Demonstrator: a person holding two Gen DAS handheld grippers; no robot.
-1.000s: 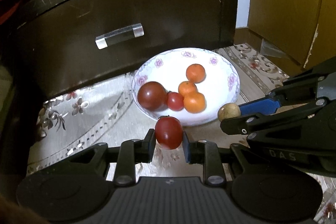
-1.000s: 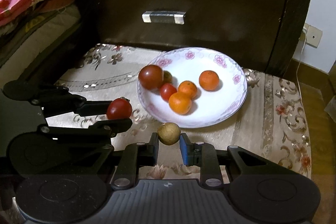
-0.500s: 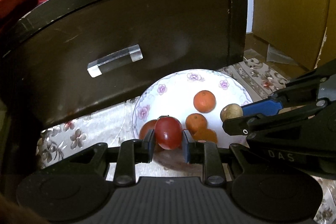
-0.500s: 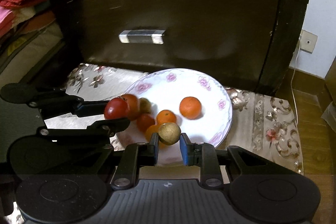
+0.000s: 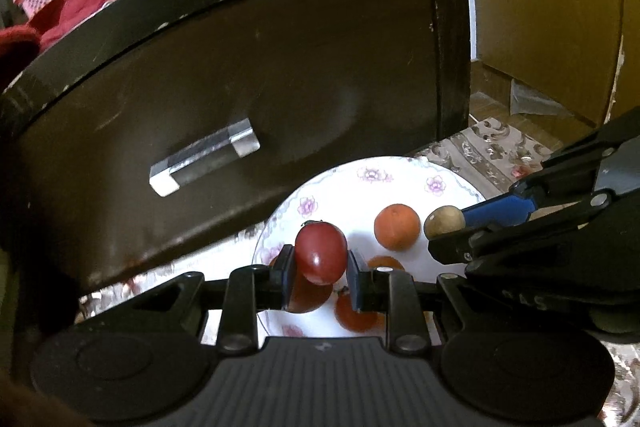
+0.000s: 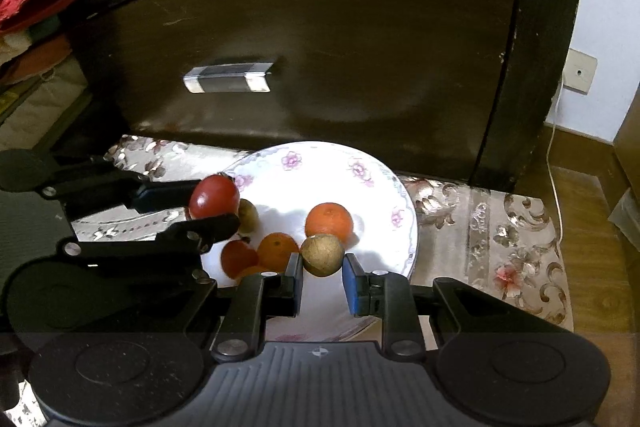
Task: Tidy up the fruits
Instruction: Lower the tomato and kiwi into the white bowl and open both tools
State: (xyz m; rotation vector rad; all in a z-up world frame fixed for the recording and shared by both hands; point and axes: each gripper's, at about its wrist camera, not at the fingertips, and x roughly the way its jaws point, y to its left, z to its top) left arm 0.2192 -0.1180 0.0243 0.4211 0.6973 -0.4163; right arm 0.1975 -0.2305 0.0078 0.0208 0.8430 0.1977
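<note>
1. A dark drawer front (image 6: 320,59) stands right behind the floral plate (image 6: 372,175) (oranges (image 6: 329,218) inside)
2. Left gripper (image 5: 320,269) clenches a red tomato (image 5: 321,251), right gripper (image 6: 322,277) a brown fruit (image 6: 322,254), both over the plate

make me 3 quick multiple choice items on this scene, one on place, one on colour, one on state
1. Where is the tomato in the left claw?
A. above the plate
B. inside the drawer
C. in the red basket

2. What colour is the small fruit in the right claw?
A. green
B. brown
C. purple

3. How is the drawer?
A. pulled out
B. missing
C. shut

Answers:
1 A, the plate's white shows behind and below the tomato.
2 B, its skin is dull tan-brown beside the orange ones.
3 C, its front with the handle sits flush in the cabinet.
</note>
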